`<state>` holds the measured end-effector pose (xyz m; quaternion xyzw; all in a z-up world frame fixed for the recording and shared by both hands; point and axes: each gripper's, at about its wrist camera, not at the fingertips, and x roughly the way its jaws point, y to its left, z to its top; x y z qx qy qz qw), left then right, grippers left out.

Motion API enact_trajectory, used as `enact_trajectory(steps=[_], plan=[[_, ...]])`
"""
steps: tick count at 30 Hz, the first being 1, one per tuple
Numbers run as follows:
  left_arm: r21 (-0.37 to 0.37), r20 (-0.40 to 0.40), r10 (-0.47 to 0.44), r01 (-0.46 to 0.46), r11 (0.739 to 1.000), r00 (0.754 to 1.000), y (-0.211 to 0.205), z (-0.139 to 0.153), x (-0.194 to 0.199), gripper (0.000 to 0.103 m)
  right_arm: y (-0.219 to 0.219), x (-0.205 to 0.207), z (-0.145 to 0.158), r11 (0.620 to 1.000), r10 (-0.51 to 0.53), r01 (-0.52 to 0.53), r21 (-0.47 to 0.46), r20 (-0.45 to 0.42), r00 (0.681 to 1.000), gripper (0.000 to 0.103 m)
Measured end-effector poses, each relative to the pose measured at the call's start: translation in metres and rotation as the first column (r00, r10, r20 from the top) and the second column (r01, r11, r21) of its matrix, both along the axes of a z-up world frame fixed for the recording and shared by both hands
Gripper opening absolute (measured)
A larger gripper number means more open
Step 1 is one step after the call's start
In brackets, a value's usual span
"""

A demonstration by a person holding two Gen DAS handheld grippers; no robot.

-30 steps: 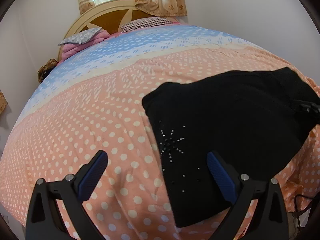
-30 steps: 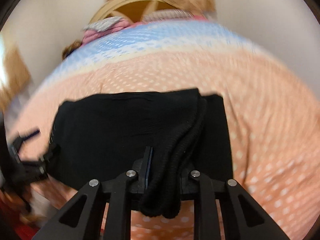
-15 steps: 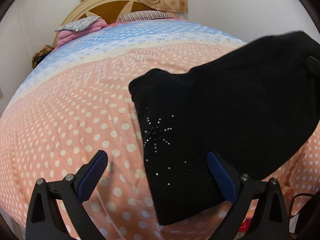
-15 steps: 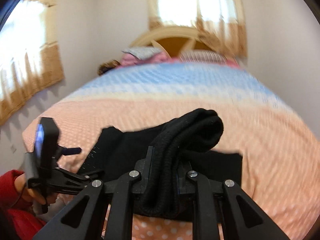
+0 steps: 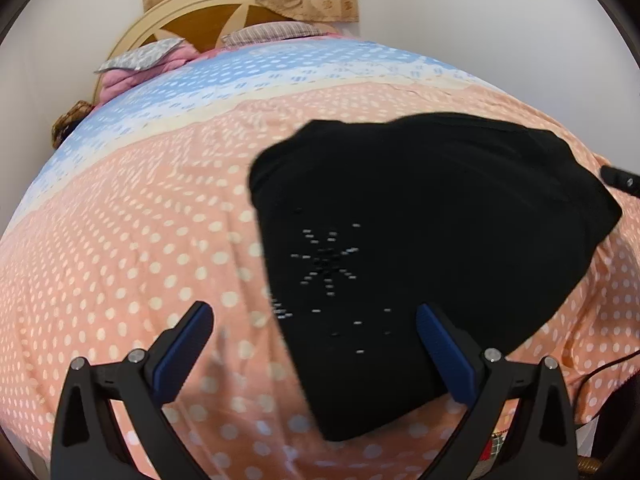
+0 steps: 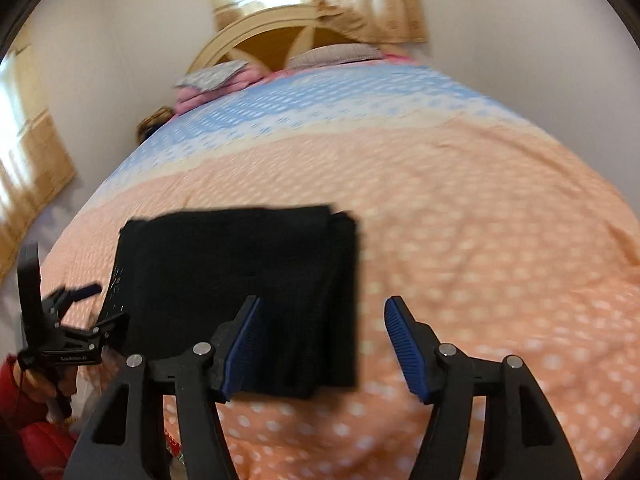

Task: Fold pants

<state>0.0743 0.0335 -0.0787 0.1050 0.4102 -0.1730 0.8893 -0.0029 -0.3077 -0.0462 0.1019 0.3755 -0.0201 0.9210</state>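
The black pants (image 5: 420, 232) lie folded into a compact rectangle on the bed near its front edge, with a small rhinestone star pattern on their near left part. They also show in the right wrist view (image 6: 240, 280). My left gripper (image 5: 316, 344) is open and empty, hovering just above the near left corner of the pants. My right gripper (image 6: 322, 344) is open and empty, above the near right edge of the pants. The left gripper shows in the right wrist view (image 6: 86, 308) at the pants' left side.
The bed (image 5: 120, 240) has an orange and blue polka-dot cover. Pillows (image 5: 140, 56) and a wooden headboard (image 5: 208, 20) are at the far end. Walls stand on both sides. Curtained windows (image 6: 24, 168) are at the left and behind the headboard.
My right gripper has opened and let go of the pants fold it held up. The fold has dropped flat onto the rest of the pants. The left gripper stayed open.
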Motion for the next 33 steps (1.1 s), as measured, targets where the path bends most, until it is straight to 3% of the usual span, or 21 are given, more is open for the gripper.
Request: enact_trajectory(steps=[1,3,4,8,12,13,15,16,18,19,21,22,25,27,28,31,33], plan=[[0.001,0.004,0.008,-0.008,1.0,1.0,0.002,0.002,0.001,0.103,-0.006,-0.005,0.008,0.997,-0.07,0.07,-0.021,0.01,0.998,0.064],[-0.006,0.023,0.019,-0.019,1.0,1.0,0.008,0.008,-0.001,0.103,-0.001,-0.011,0.024,0.997,-0.072,0.073,-0.016,0.068,0.995,0.057],[-0.011,0.031,0.024,-0.024,1.0,0.999,0.01,0.009,-0.001,0.103,0.006,-0.011,0.029,0.999,-0.031,0.03,0.012,0.09,0.995,0.046],[-0.017,0.029,0.05,-0.049,0.999,0.998,0.009,-0.002,-0.003,0.103,0.048,0.013,0.018,0.979,0.16,-0.167,0.119,0.071,0.985,0.044],[-0.035,0.029,0.032,-0.031,0.999,0.999,0.013,-0.014,-0.007,0.103,0.066,0.04,-0.036,0.987,0.155,-0.15,0.05,-0.128,0.98,0.045],[-0.041,0.019,0.021,-0.02,0.999,1.0,0.016,-0.013,-0.007,0.103,0.068,0.037,-0.032,0.985,0.171,-0.169,0.027,-0.1,0.98,0.045],[-0.043,0.007,0.013,-0.013,0.999,1.0,0.025,-0.011,-0.01,0.103,0.075,0.039,-0.025,0.981,0.18,-0.189,-0.042,-0.161,0.97,0.044],[-0.038,0.017,0.018,-0.017,0.999,1.0,0.028,-0.008,-0.013,0.103,0.083,0.039,-0.016,0.976,0.155,-0.18,-0.125,-0.183,0.971,0.044],[-0.021,0.083,0.028,-0.027,0.999,0.996,0.032,0.001,-0.018,0.103,0.092,0.038,0.001,0.962,0.168,-0.194,-0.191,-0.145,0.975,0.044],[-0.021,0.122,0.032,-0.03,0.999,0.992,0.032,0.007,-0.018,0.103,0.102,0.039,0.01,0.953,0.232,-0.249,-0.172,-0.116,0.966,0.044],[-0.066,0.163,0.044,-0.034,0.997,0.986,0.034,0.015,-0.013,0.103,0.133,0.054,0.03,0.924,0.367,-0.371,-0.094,-0.053,0.929,0.045],[-0.103,0.145,0.047,-0.032,0.994,0.988,0.033,0.016,-0.008,0.103,0.142,0.062,0.035,0.913,0.399,-0.4,-0.075,-0.039,0.916,0.046],[-0.179,0.046,0.046,-0.037,0.983,0.998,0.025,-0.001,0.004,0.101,0.194,0.098,0.048,0.839,0.542,-0.542,-0.057,-0.013,0.84,0.047],[-0.195,-0.077,0.031,-0.045,0.98,0.997,0.02,-0.023,0.009,0.098,0.237,0.126,0.044,0.742,0.66,-0.665,-0.088,-0.08,0.747,0.047],[-0.241,-0.08,0.034,-0.052,0.969,0.996,0.026,-0.026,0.007,0.098,0.257,0.14,0.038,0.691,0.7,-0.714,-0.113,-0.142,0.7,0.047],[-0.283,-0.088,0.026,-0.05,0.958,0.996,0.033,-0.027,0.009,0.095,0.292,0.156,0.02,0.597,0.746,-0.79,-0.138,-0.265,0.611,0.047],[-0.296,-0.08,0.022,-0.045,0.954,0.997,0.037,-0.027,0.008,0.092,0.305,0.166,0.013,0.518,0.776,-0.842,-0.151,-0.331,0.537,0.039]])
